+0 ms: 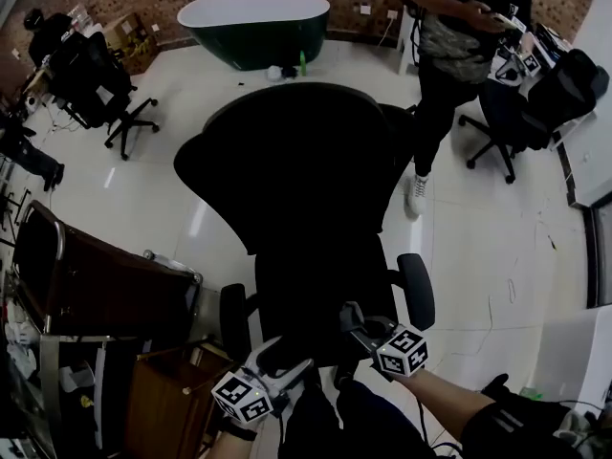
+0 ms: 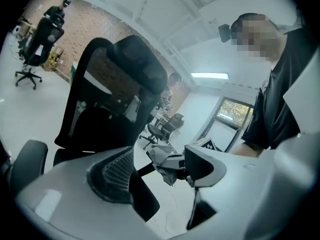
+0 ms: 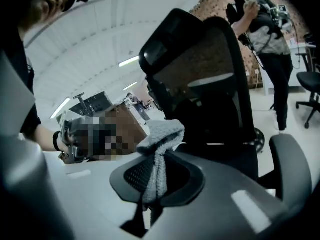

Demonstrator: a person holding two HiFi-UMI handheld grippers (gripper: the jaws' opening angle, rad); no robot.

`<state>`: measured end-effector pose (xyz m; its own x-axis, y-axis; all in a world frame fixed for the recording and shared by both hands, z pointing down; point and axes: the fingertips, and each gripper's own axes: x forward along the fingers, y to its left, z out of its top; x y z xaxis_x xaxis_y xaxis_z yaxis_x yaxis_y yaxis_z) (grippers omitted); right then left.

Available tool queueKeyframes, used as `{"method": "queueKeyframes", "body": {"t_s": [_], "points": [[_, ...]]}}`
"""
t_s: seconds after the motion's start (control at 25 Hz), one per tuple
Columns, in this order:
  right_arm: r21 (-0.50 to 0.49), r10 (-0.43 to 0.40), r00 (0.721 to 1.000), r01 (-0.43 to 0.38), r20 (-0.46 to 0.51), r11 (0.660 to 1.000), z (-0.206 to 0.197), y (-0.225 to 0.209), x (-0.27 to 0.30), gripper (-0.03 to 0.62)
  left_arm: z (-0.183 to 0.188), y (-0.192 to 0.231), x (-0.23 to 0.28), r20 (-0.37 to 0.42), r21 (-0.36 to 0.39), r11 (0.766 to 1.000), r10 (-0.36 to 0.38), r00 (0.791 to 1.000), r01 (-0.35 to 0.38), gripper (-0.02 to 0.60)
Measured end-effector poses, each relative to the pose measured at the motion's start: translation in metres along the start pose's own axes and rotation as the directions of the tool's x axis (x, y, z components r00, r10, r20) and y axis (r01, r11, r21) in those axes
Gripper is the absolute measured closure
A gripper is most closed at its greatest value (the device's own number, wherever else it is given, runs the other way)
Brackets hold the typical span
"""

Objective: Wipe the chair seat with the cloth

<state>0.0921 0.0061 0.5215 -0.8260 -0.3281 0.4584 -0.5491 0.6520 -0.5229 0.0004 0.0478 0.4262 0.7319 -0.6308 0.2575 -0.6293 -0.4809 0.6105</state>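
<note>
Right gripper: jaws clamped on grey cloth, near front edge of chair seat.
Left gripper: jaws apart, holding nothing.

Black office chair on glossy floor
</note>
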Motion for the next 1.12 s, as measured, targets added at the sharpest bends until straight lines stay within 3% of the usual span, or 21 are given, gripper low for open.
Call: {"method": "queueKeyframes", "body": {"t_s": [0.24, 0.44, 0.64, 0.84, 1.12], "points": [[-0.124, 0.093, 0.985, -0.075, 0.148, 0.989, 0.086, 0.059, -0.046, 0.565, 0.051, -0.052, -0.029, 0.113, 0.082, 0.997, -0.011, 0.993, 0.002, 0.238], [-0.148, 0.117, 0.969, -0.086, 0.216, 0.985, 0.101, 0.118, -0.093, 0.565, 0.053, -0.094, -0.074, 0.15, 0.116, 0.993, -0.021, 0.989, 0.004, 0.238], [-0.207, 0.108, 0.957, -0.051, 0.271, 0.977, 0.084, 0.179, -0.132, 0.565, 0.034, -0.131, -0.129, 0.172, 0.17, 0.985, -0.062, 0.983, 0.033, 0.238], [-0.24, 0.061, 0.944, 0.02, 0.326, 0.971, 0.04, 0.263, -0.164, 0.565, -0.003, -0.174, -0.205, 0.181, 0.223, 0.972, -0.111, 0.977, 0.069, 0.238], [-0.237, 0.02, 0.914, 0.084, 0.406, 0.968, -0.009, 0.359, -0.216, 0.565, -0.048, -0.221, -0.284, 0.182, 0.225, 0.967, -0.163, 0.97, 0.12, 0.241]]}}
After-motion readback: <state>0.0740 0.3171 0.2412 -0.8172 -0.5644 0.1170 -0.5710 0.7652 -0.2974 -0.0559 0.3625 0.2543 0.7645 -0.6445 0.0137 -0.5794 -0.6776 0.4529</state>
